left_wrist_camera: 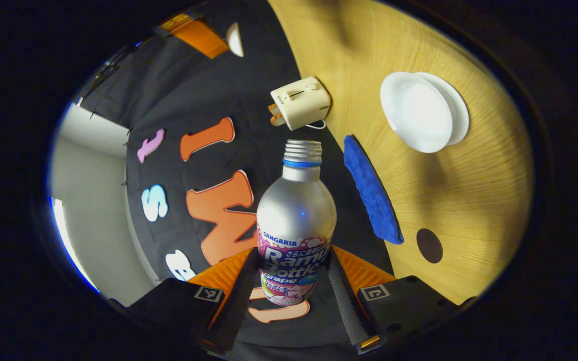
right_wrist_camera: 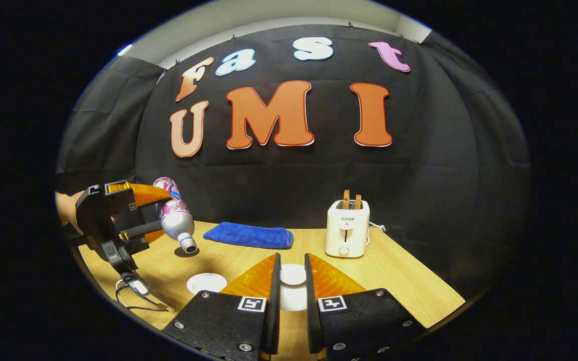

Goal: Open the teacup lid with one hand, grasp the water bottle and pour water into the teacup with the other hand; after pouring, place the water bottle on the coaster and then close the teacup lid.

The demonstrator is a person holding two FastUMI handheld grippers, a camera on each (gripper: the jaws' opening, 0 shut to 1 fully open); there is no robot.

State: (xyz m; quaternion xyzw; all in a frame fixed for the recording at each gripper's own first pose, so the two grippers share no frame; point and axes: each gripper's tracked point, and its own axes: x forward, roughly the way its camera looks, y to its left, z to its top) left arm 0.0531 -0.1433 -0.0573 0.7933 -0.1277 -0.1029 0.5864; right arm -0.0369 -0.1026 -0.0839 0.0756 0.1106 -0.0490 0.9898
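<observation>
Two fingers of the left tool (left_wrist_camera: 294,281) clamp the water bottle (left_wrist_camera: 296,220), tilted mouth-down above the tabletop (right_wrist_camera: 409,281). The right tool (right_wrist_camera: 291,283) is nearly closed on the white lid (right_wrist_camera: 293,274) — I cannot tell if it grips. Risk: the mouth hangs beside the teacup (right_wrist_camera: 206,283), not over it — water may spill on the wood.

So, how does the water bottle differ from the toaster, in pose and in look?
The water bottle is tilted, mouth downward, held in the air by the left tongs; the toaster stands upright on the table. The water bottle is silver with a colourful label; the toaster is plain cream. The water bottle has no cap on its mouth; the toaster has two slices in its slots. Both are close to the blue cloth.
</observation>
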